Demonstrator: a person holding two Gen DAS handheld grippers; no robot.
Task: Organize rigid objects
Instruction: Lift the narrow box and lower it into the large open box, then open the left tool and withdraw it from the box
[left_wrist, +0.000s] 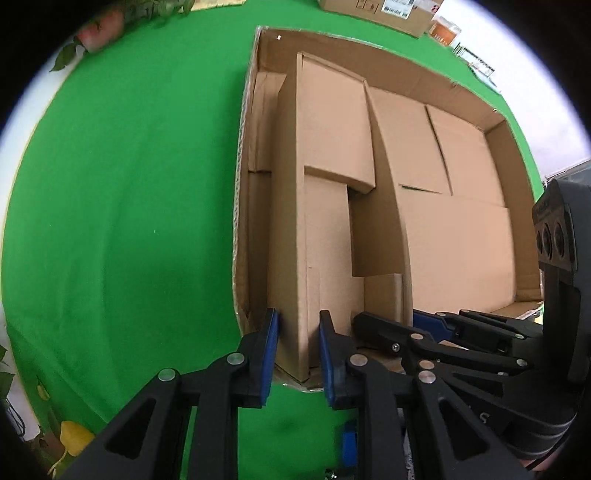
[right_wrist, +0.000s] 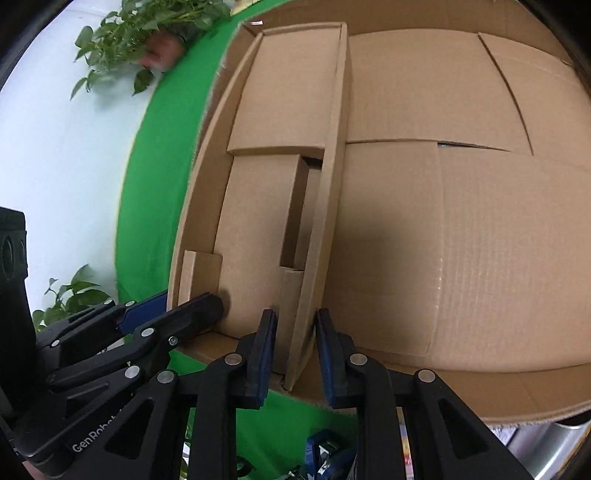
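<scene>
A large open cardboard box (left_wrist: 373, 51) sits on a green cloth, packed with several flat cardboard boxes. A tall upright box (left_wrist: 291, 229) stands near its left wall. My left gripper (left_wrist: 298, 343) has its pads on either side of that box's near end; contact is unclear. In the right wrist view an upright cardboard panel (right_wrist: 325, 206) divides the big box (right_wrist: 199, 177). My right gripper (right_wrist: 295, 343) straddles the panel's near end, with gaps beside the pads. Each gripper shows in the other's view: the right gripper (left_wrist: 424, 325) and the left gripper (right_wrist: 177, 310).
The green cloth (left_wrist: 129, 206) stretches to the left of the big box. Leafy plants (right_wrist: 147, 33) stand at the table's far left. A labelled carton (left_wrist: 384, 11) and small packets (left_wrist: 445, 31) lie beyond the big box.
</scene>
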